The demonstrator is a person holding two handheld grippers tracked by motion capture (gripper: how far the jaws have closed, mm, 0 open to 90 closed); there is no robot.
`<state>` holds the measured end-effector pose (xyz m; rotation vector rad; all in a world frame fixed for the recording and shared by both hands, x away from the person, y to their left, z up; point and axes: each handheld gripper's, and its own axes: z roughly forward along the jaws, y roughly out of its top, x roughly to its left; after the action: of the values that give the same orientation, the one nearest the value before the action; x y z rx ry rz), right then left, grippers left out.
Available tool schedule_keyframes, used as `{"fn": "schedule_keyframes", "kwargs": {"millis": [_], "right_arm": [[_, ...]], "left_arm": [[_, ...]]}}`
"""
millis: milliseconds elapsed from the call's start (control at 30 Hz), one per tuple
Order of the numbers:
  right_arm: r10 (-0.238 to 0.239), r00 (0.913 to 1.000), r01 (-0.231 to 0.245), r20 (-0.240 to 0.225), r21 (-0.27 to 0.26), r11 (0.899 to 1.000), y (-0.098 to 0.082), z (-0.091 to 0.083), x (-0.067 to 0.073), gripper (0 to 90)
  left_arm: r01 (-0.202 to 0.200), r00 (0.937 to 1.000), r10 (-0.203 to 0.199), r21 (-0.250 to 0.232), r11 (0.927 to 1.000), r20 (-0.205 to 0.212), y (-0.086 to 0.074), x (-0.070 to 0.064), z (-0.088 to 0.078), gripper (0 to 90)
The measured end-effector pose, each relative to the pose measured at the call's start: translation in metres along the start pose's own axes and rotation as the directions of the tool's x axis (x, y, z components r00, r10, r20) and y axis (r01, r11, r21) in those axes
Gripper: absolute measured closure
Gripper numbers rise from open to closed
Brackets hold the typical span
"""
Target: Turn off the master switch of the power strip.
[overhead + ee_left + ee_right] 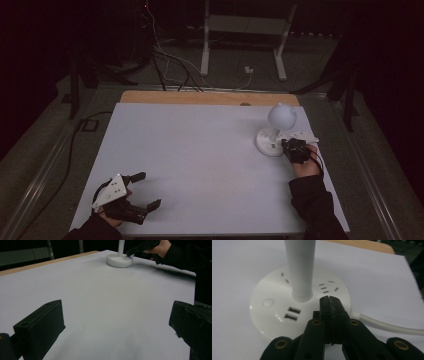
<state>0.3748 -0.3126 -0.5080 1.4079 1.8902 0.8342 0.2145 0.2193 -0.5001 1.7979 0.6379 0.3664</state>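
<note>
A pale table stands in a dark, cable-strewn room.

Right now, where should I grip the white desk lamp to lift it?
Grip the upright stem just above the round base, coming level from the person's side. It is narrow and vertical, so jaws can span it; the base is too wide and flat.

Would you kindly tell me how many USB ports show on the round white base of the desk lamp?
2. On the round white lamp base, the upper USB port and lower USB port sit stacked, left of the shut right gripper. Others may hide behind the white stem.
</note>
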Motion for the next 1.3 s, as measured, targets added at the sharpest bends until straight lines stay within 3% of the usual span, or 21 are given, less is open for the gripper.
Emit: {"fn": "schedule_keyframes", "kwargs": {"millis": [267, 567, 667, 833, 1000, 1300], "right_arm": [[-0.005, 0.9998, 0.004, 0.021, 0.007, 1.000, 0.0008, 0.0001, 0.0033, 90.0], [0.038, 0.9992, -0.038, 0.011, 0.017, 0.999, 0.0011, -0.0007, 0.0019, 90.0], [0.032, 0.9995, -0.032, 0.001, 0.018, 0.999, 0.0008, -0.0015, 0.0022, 90.0], [-0.004, 0.9988, 0.003, 0.048, 0.025, 1.000, 0.0015, 0.0009, 0.0088, 90.0], [0.022, 0.9994, -0.023, 0.027, 0.022, 0.999, 0.0012, 0.0006, 0.0055, 90.0], [0.021, 0.9989, -0.022, 0.043, 0.027, 0.999, 0.0022, 0.0013, 0.0063, 90.0]], "left_arm": [[-0.002, 1.0000, 0.002, 0.002, 1.0000, 0.001, 0.0000, 0.0000, 0.0001, 0.4], [-0.001, 1.0000, 0.001, 0.001, 1.0000, 0.002, 0.0000, -0.0003, 0.0000, 0.4], [-0.002, 1.0000, 0.002, 0.001, 1.0000, 0.002, 0.0000, -0.0003, 0.0001, 0.4], [-0.001, 1.0000, 0.001, -0.001, 1.0000, 0.003, 0.0002, -0.0009, -0.0002, 0.4], [-0.002, 1.0000, 0.002, -0.001, 1.0000, 0.004, 0.0000, -0.0006, -0.0003, 0.4], [-0.002, 1.0000, 0.002, -0.002, 1.0000, 0.003, 0.0002, -0.0006, -0.0005, 0.4]]}}
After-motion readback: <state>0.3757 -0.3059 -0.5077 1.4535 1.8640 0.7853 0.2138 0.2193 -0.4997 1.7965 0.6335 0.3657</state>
